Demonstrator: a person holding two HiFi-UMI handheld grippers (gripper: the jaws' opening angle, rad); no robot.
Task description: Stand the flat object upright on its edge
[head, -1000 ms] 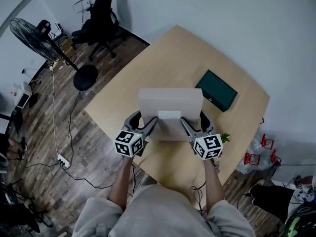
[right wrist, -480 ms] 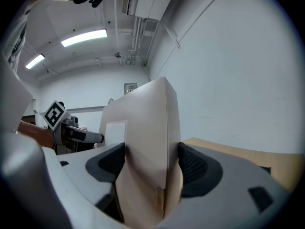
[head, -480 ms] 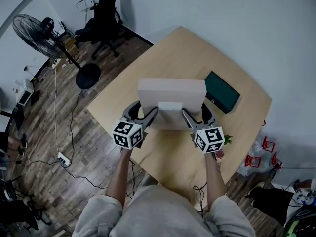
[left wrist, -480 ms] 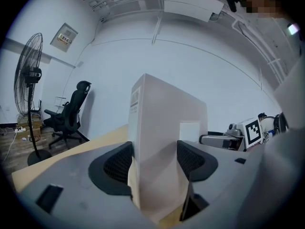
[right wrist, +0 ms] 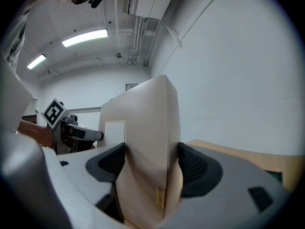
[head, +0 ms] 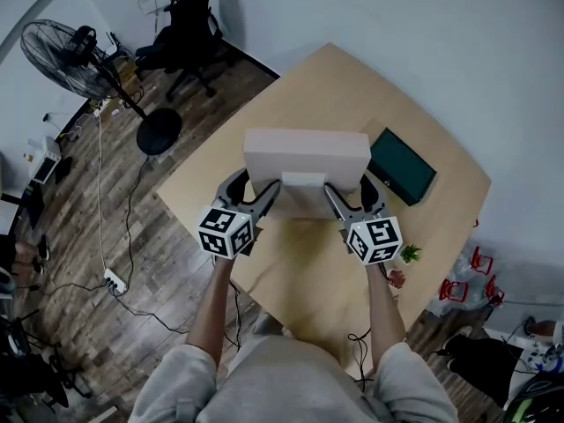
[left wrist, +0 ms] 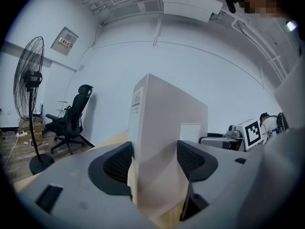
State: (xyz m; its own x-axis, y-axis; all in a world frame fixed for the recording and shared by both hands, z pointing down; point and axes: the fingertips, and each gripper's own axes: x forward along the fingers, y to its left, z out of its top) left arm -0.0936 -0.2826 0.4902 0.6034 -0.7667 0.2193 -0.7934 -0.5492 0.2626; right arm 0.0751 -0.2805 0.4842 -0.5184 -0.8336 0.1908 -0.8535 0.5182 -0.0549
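While clamped at both short ends, flat white box [head: 306,159]: upright over the tabletop [head: 344,86], long axis left to right, labelled broad face toward the person; whether its lower edge touches the wood, I cannot tell.
Left hand-held gripper [head: 254,197]: jaws pressed on the box's left end.
Right hand-held gripper [head: 351,199]: jaws pressed on its right end.
Dark green case [head: 402,166]: lying flat, just beyond the box's right end.

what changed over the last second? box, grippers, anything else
The white flat cardboard box shifted slightly toward the far corner of the wooden table in the head view, seemingly tipping more upright. The left gripper and right gripper stay shut on its two ends. The dark green flat case stayed put.
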